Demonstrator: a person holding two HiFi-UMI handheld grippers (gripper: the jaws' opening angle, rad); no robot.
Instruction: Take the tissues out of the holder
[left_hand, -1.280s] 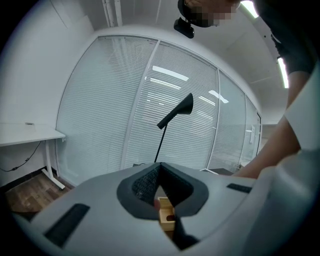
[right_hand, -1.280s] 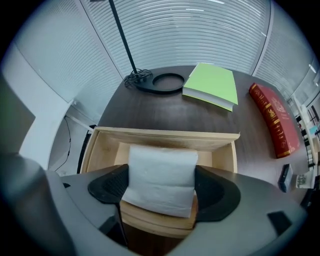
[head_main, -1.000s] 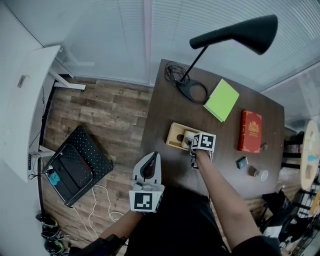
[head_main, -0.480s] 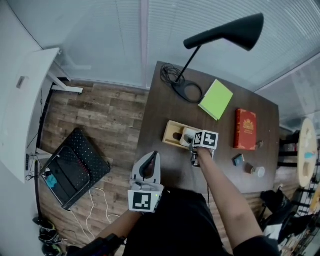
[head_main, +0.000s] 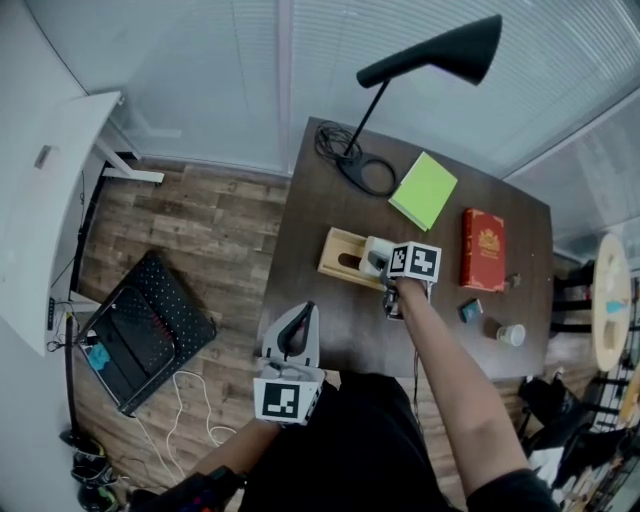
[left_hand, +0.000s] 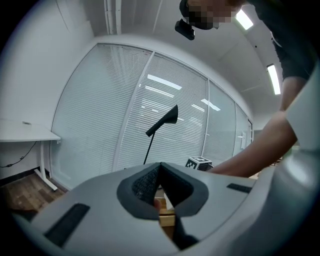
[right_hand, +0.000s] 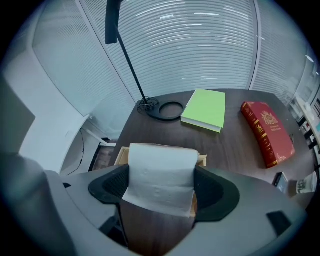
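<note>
Gripping tissues (right_hand: 160, 170) broadly in right gripper (right_hand: 162, 192), above holder (head_main: 340, 258) mid-frame, for clean removal; keeping left gripper (left_hand: 160, 170) closed, empty, aside lower-centre.

the table (head_main: 340, 312) is barest along its near edge and left edge, in front of the wooden holder (head_main: 338, 256). the far left corner is crowded: the lamp base (head_main: 365, 178) and coiled cord (head_main: 335, 140) lie there, and the black shade (head_main: 430, 50) hangs high over the far edge. a green book (head_main: 423, 190) lies just beside the base and a red book (head_main: 482, 250) sits toward the right edge, with only a narrow strip between them. the right gripper (right_hand: 161, 184), clamped on the tissues (right_hand: 160, 162), fills the space over the holder's right end.
</note>
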